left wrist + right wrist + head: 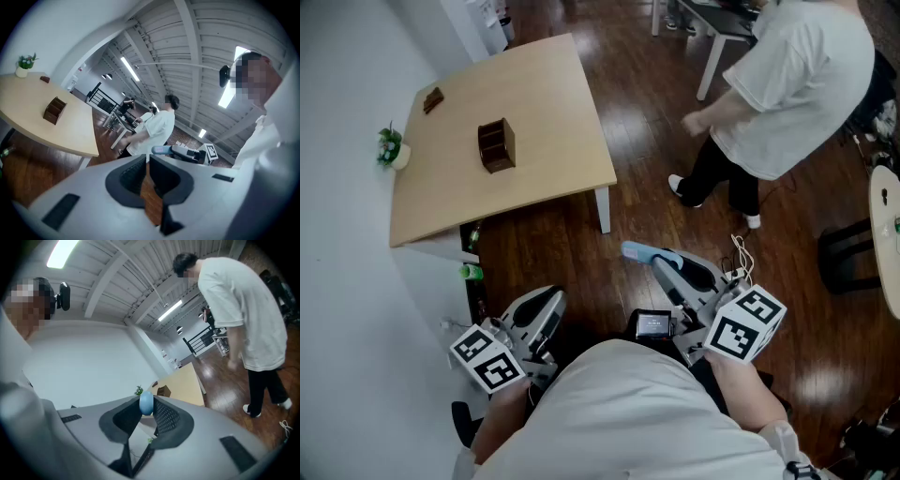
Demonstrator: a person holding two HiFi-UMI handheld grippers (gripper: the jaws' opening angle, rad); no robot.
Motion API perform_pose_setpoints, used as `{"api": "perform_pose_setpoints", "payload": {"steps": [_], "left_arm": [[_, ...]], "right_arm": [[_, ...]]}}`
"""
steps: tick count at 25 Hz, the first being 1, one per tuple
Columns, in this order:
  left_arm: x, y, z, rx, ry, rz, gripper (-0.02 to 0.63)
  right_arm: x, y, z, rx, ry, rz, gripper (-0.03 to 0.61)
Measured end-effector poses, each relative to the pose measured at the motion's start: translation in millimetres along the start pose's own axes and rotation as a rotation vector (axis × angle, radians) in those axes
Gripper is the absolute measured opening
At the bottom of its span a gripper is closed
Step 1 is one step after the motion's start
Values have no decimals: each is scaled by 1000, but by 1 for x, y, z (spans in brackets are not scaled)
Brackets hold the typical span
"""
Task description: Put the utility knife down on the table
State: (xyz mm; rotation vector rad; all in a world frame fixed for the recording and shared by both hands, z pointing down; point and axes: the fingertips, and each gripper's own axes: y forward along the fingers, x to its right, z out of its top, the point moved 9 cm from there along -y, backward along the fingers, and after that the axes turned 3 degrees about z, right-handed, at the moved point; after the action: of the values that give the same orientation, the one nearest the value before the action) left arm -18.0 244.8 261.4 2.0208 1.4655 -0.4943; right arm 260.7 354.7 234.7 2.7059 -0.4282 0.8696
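Knife (637,251) one, table (553,112) one.

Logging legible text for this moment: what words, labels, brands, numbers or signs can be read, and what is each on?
None can be read.
The small lit screen: print too small to read.
The marker cubes: black-and-white square patterns only, no letters.
The utility knife: no legible marking.

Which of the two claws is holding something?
The right claw, clamped on a slim light-blue utility knife; the left claw is shut with nothing between its jaws.
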Motion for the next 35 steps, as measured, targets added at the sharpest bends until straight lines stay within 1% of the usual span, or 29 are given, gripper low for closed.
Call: {"api": "perform_pose_setpoints", "payload": {"steps": [5,9,12,15,17,21,24,28,35], "left_arm": [[-7,8,-4,-6,0,-3,3],[-9,10,-3,22,18,-2,3],[3,17,-5,30,10,17,3],[21,29,-11,15,-17,53,3],[23,26,-11,15,-18,59,3],[14,9,-18,22,-29,63,3],[0,11,-16,28,-47,77,3],[-38,12,11,42,-53,81,3],[-119,-31,66,55,-60,77,3]], "right_arm": [[10,1,-3,-5,-4,-8,69],[17,5,-2,-2,-25,0,69],[25,-1,8,-19,-39,11,69],[41,-11,18,-48,-23,25,69],[40,-8,19,-55,-22,28,69],[30,2,9,-73,-26,29,69],[36,16,10,-87,-26,36,69],[39,65,20,-97,-32,38,69],[1,159,21,-108,-36,22,69]]}}
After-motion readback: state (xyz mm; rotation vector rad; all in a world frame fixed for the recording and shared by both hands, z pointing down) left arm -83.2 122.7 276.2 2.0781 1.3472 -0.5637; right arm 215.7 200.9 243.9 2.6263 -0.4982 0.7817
